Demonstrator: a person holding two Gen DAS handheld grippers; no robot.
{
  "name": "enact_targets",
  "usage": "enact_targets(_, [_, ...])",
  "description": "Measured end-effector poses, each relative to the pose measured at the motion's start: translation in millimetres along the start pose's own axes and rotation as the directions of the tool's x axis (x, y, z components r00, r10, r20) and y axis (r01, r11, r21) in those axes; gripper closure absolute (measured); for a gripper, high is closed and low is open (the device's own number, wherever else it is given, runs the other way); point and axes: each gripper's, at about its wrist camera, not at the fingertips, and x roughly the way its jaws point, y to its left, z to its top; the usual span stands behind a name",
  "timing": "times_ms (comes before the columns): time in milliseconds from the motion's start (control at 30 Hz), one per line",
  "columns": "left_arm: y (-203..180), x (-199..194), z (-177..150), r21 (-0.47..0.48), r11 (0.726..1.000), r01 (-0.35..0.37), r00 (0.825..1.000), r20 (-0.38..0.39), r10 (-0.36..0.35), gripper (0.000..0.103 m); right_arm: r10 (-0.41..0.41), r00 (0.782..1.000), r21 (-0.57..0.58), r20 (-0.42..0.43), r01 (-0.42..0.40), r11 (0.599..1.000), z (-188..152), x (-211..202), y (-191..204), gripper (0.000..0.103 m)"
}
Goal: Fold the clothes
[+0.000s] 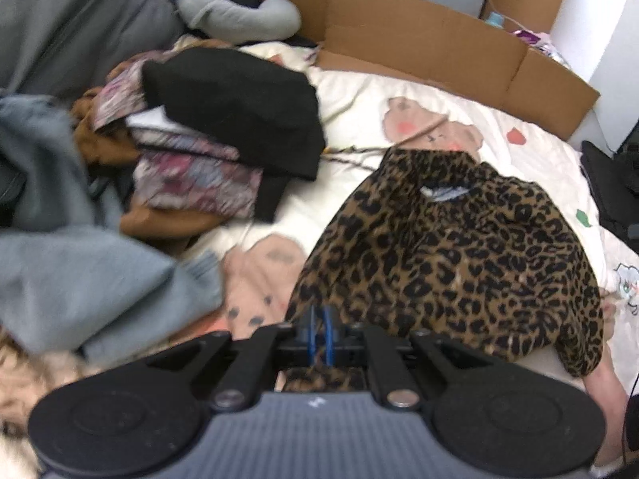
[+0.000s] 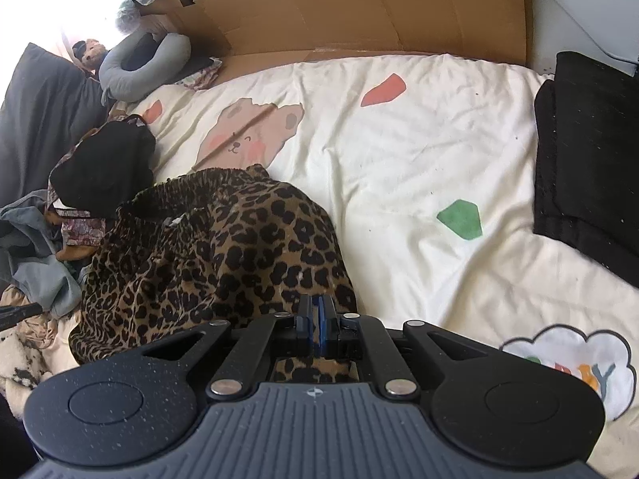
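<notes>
A leopard-print garment [image 1: 459, 255] lies bunched on the white bedsheet [image 1: 539, 147], its elastic waistband toward the far side. My left gripper [image 1: 318, 333] is shut on the garment's near left edge. My right gripper [image 2: 317, 327] is shut on the same leopard-print garment [image 2: 223, 255] at its near right edge. Both pinch the cloth between blue pads, and cloth shows under each gripper body.
A pile of unfolded clothes [image 1: 223, 131], black, floral and brown, lies to the left, with a grey-blue garment [image 1: 72, 263] nearer. Folded black clothes [image 2: 587, 151] sit at the right. Cardboard [image 2: 359, 12] lines the far edge, with a grey pillow [image 2: 147, 64] beside it.
</notes>
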Motion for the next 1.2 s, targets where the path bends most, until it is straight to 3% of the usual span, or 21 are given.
enact_targets(133, [-12.1,19.5,19.5,0.048,0.998,0.032,0.999,0.017,-0.032,0.092,0.006,1.000,-0.001,0.003,-0.006,1.000,6.5,10.8,-1.0,0.099])
enact_targets(233, [-20.8,33.6,33.2,0.082,0.995,0.054,0.998,0.025,-0.056,0.088,0.013,1.000,-0.007,0.007,-0.013,1.000,11.7,18.9,-1.2,0.090])
enact_targets(367, [-34.5,52.5,49.4,0.139,0.987,0.075,0.996,0.035,-0.080,0.076,0.025,1.000,-0.022,0.011,-0.025,0.999,18.5,30.8,-1.6,0.090])
enact_targets(600, [-56.9,90.1,64.4,0.213,0.973,0.084,0.995,0.025,-0.092,0.072,0.044,0.999,-0.039,0.015,-0.043,0.998,31.6,56.2,-2.9,0.090])
enact_targets(867, [-70.6,113.0,64.5,0.320,0.946,0.055,0.997,0.032,-0.069,0.072,0.058,0.998,-0.047,0.003,-0.058,0.997,33.0,79.4,-0.5,0.090])
enact_targets(1033, [-73.6,118.9,66.3,0.354,0.935,0.020,0.997,0.062,-0.045,0.061,0.068,0.998,-0.037,-0.008,-0.068,0.997,29.5,89.5,-0.6,0.090])
enact_targets(1200, [-75.9,134.7,64.9,0.376,0.926,0.017,0.999,0.032,-0.032,0.061,0.073,0.997,-0.038,-0.010,-0.073,0.997,29.0,95.6,1.0,0.090])
